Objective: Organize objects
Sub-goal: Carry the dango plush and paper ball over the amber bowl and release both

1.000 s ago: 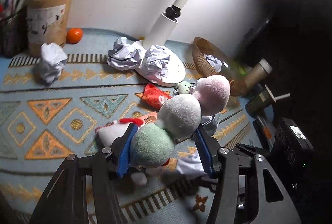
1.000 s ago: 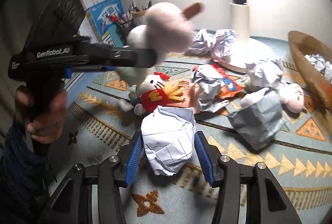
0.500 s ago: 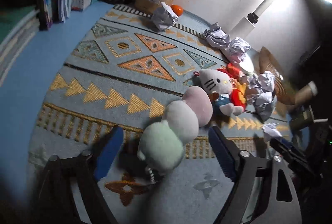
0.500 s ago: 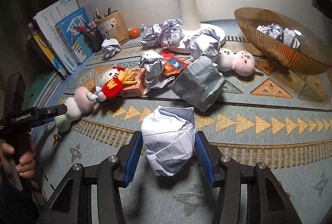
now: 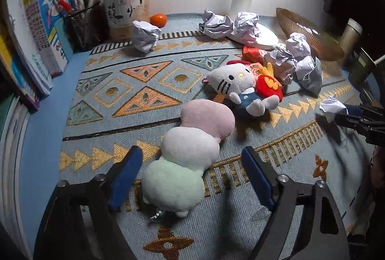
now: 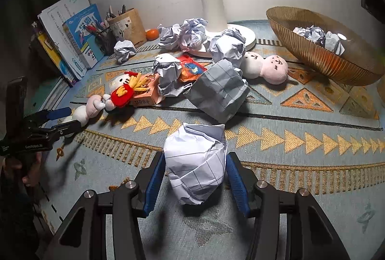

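Note:
A three-ball plush [image 5: 192,149], green, white and pink, lies on the patterned mat between the wide-open fingers of my left gripper [image 5: 192,178]. The pads do not touch it. My right gripper [image 6: 196,175] is shut on a crumpled white paper ball [image 6: 196,161] and holds it above the mat. That paper ball also shows at the right edge of the left wrist view [image 5: 333,108]. A Hello Kitty plush [image 5: 238,86] lies just beyond the three-ball plush. The left gripper shows at the left in the right wrist view [image 6: 62,119].
A woven basket [image 6: 312,57] with paper balls stands at the back right. Several crumpled papers [image 6: 216,89], a second plush [image 6: 264,65], a snack bag [image 6: 192,69] and a lamp base [image 6: 247,37] crowd the mat's middle. Books [image 5: 41,26], pen holders [image 5: 125,12] and an orange [image 5: 158,19] stand at the back left.
My left gripper carried the three-ball plush leftward, set it on the mat, opened, and now backs slightly from it. My right gripper stays shut on the paper ball and has drawn back.

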Available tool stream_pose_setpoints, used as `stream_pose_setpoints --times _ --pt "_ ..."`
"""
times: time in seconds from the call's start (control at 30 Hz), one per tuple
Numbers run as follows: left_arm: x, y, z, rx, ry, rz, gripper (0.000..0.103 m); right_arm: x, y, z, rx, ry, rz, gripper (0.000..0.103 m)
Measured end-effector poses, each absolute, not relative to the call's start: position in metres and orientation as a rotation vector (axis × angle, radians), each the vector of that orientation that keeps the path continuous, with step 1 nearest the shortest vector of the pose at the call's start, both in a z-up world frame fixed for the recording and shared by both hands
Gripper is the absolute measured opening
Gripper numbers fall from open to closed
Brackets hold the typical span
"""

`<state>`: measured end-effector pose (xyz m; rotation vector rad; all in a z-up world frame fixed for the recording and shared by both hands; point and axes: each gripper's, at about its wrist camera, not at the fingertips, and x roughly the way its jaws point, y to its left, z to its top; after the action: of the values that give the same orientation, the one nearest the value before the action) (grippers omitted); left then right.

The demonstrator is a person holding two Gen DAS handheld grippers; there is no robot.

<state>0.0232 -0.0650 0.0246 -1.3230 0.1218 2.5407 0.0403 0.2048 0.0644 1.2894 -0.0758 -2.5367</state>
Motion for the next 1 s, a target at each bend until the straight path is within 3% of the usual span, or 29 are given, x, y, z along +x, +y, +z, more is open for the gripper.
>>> stream_pose_setpoints --times 0.03,0.1,0.17,0.33,0.6,0.77,1.0 --pt "0.023 -0.062 0.023 -1.337 0.141 2.542 0.06 0.041 0.205 0.064 1.293 -0.063 -2.542 0.051" --pt "0.026 -0.058 0.022 -1.337 0.183 2.579 0.051 0.043 0.206 0.063 1.285 -0.061 -2.553 0.051" --pt "0.03 -0.058 0.023 -1.346 0.136 2.602 0.049 0.044 0.207 0.064 1.269 -0.072 -2.56 0.051" --pt "0.044 -0.06 0.029 -1.335 -0.057 2.637 0.047 0.049 0.214 0.071 1.227 -0.083 -2.602 0.051" --pt "0.061 -0.004 0.081 -1.14 -0.105 2.592 0.047 0.065 0.246 0.106 1.127 -0.155 -2.69 0.051" --pt "0.024 0.065 0.124 -1.02 -0.045 2.497 0.047 0.052 0.298 0.152 1.044 -0.272 -2.885 0.051" --pt "-0.063 0.178 0.146 -0.994 -0.134 2.365 0.047 -0.019 0.382 0.174 1.029 -0.547 -3.091 0.051"
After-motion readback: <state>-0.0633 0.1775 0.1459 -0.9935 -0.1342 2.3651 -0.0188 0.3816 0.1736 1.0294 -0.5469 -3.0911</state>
